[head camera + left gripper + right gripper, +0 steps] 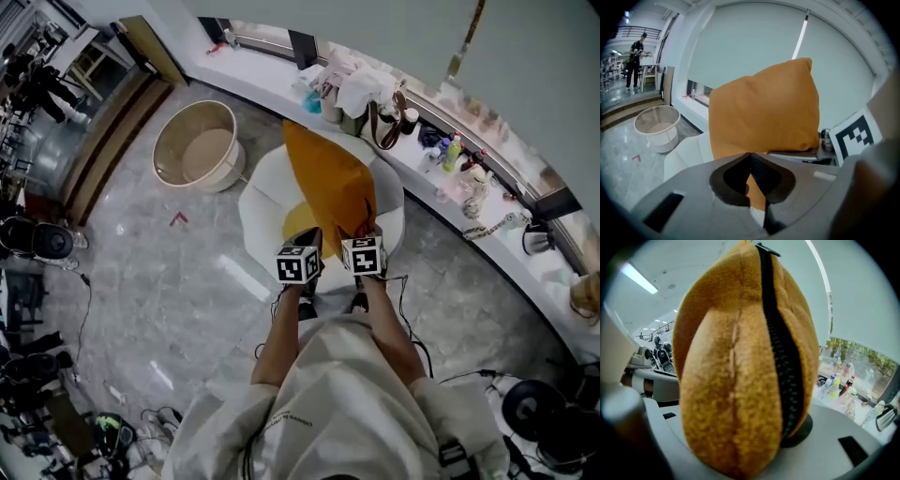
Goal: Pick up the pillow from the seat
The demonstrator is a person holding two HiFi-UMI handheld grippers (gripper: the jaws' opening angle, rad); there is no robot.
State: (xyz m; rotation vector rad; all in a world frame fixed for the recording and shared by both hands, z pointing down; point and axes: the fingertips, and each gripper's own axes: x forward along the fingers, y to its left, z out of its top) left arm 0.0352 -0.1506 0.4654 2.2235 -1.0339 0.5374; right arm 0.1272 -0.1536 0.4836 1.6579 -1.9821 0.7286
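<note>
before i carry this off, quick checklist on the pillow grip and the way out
1. Left gripper shut on the orange plush pillow: ok, a thin fold of its fabric is pinched between the jaws.
2. Right gripper shut on the pillow: ok, the bulk beside the black zip fills the gap between its jaws.
3. Pillow clear of the white seat: cannot tell, both grippers hide its lower edge.
4. Pillow upright: ok, it stands on edge between the two grippers.
5. Round beige tub out of the way: ok, it stands on the floor apart from the seat.
</note>
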